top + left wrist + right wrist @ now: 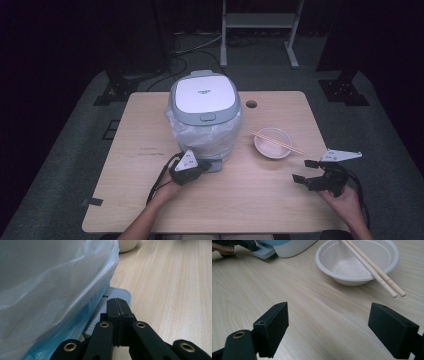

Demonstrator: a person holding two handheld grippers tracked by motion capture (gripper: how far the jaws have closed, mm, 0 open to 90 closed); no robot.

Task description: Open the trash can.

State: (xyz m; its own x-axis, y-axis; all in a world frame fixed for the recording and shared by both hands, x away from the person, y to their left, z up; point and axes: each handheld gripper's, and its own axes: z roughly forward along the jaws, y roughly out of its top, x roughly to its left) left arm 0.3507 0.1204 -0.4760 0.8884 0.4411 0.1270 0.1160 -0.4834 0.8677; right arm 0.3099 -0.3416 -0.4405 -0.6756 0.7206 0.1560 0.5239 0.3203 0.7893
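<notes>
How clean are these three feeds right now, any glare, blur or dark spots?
High view: table evenly lit, surroundings nearly black, the cooker lid glares white. Left gripper view: the plastic bag looms close and soft, the shut left gripper sharper. Right gripper view: bowl and chopsticks crisp, the open right gripper slightly blurred.

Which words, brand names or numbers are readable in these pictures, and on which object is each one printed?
No text can be read in any view.
Rice cooker lid: a small dark mark, perhaps a brand name, too small and blurred to read.
Table: faint marks near the left gripper, too blurred to tell if they are writing.
Bowl and chopsticks: no print visible.
</notes>
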